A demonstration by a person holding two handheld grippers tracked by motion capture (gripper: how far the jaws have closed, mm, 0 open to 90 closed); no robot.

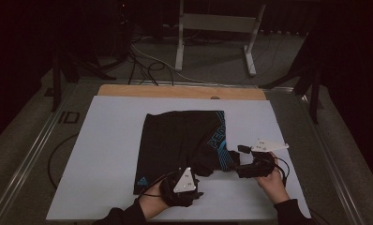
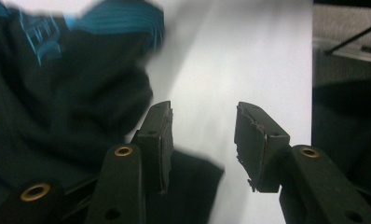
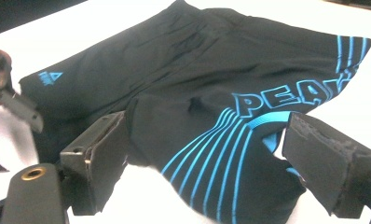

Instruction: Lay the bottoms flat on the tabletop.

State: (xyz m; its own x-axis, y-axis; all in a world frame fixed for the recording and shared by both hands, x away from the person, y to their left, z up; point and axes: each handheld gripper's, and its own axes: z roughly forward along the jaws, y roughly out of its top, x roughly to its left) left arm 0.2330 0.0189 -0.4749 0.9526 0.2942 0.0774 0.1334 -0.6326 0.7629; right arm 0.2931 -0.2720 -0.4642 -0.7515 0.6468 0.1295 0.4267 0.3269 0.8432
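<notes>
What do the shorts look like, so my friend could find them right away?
Look at the white board on the table. In its middle lie the black shorts, spread flat, with both tongs at their near edge. Bright blue stripes and big blue letters run down their right side, and a little blue triangle logo marks the near left corner.

Shorts (image 2: 58,93) blurred in left gripper view, upper edge smeared, cut off at left and top picture edges; lettering there unreadable; left gripper (image 1: 194,187) in high view covers shorts' near hem; small logo (image 1: 142,181) too small to read; person cut off at bottom edge, sleeves barely visible.
</notes>
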